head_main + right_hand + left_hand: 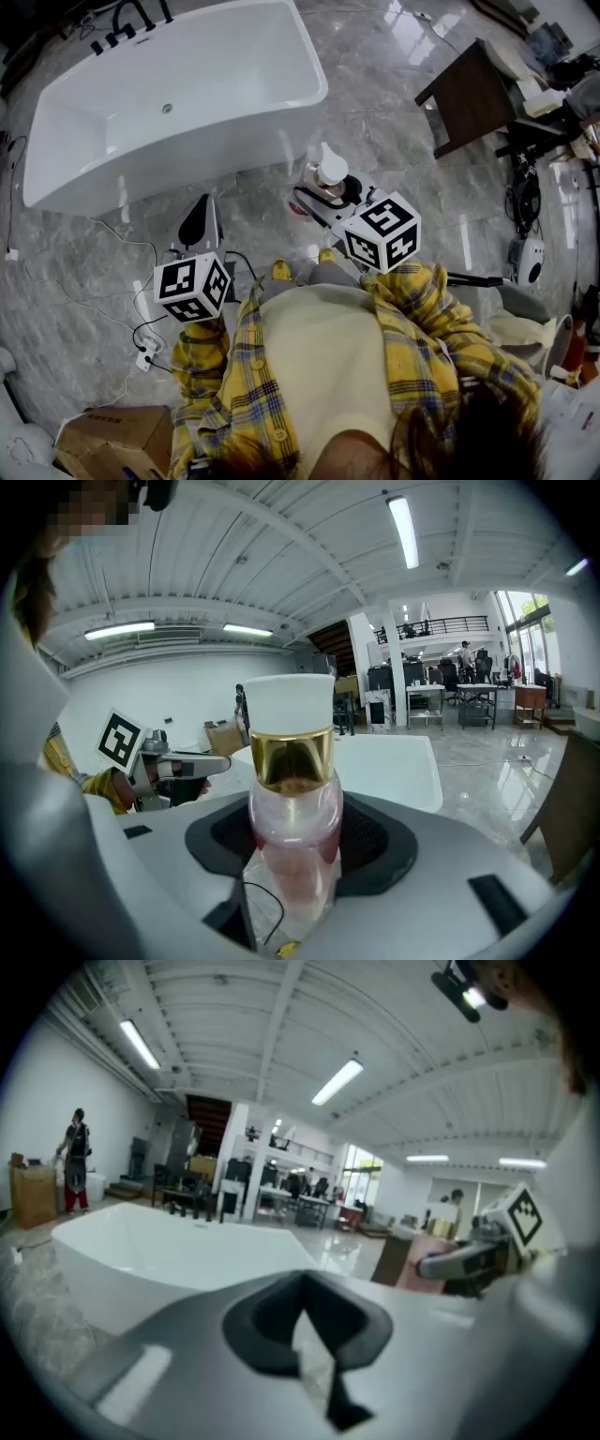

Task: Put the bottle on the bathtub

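Note:
A white freestanding bathtub [309,94] stands on the marble floor ahead of me, also seen in the left gripper view [178,1251] and behind the bottle in the right gripper view [394,761]. The bottle [330,169] has a clear pink body, a gold collar and a white cap. It stands upright between the pads of my right gripper [328,192], which is shut on its body [292,836], short of the tub's near wall. My left gripper [202,214] hangs lower left of it, its black pads [267,1321] together with nothing held.
A dark wooden table [473,94] stands to the right of the tub. Cables and a power strip [145,352] lie on the floor at left, by a cardboard box [112,441]. Black taps [127,23] rise at the tub's far end. Equipment [525,253] clutters the right side.

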Motion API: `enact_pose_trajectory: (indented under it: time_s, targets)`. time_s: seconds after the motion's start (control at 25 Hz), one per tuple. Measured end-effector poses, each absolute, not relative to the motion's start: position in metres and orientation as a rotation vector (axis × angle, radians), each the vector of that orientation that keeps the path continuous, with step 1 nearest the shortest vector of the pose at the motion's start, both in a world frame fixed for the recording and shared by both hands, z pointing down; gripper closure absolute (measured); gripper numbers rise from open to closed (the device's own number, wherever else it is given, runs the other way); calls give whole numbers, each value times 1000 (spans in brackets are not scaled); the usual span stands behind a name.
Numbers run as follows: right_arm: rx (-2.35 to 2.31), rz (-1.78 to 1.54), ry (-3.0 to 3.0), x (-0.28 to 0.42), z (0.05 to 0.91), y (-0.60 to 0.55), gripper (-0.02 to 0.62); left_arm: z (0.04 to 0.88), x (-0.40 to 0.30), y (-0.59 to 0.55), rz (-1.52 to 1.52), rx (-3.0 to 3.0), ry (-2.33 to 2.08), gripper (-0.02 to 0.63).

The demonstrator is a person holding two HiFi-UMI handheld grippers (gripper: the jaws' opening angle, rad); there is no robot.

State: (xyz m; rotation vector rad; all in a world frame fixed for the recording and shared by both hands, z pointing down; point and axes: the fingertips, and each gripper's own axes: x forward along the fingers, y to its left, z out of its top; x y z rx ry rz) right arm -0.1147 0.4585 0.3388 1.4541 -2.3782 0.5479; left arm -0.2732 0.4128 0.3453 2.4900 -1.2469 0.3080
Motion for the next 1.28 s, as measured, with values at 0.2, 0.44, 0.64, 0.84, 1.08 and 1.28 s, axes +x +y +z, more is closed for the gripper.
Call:
enact_pose_trajectory:
  time_s: [0.2, 0.44, 0.64, 0.84, 1.08, 1.28]
  targets:
    - [1466, 573, -2382, -115, 339, 459, 368, 345, -274, 414, 312, 2494, -1242, 600]
    - [1470, 602, -2397, -118, 338, 455, 368, 348, -279, 410, 316, 2492, -1237, 600]
    - [1468, 607, -2396, -126, 338, 453, 368, 352, -287, 409, 316, 2482, -1233, 600]
    - [1457, 621, -2392, -129, 341, 451, 368, 359, -291, 406, 324, 2468, -1236, 600]
    - [1438, 622, -2386, -127, 347, 435, 367, 362, -288, 394, 336, 2458, -1239, 600]
    - [1397, 612, -2407, -125, 348, 409, 367, 362, -279, 370, 360, 2455, -1250, 600]
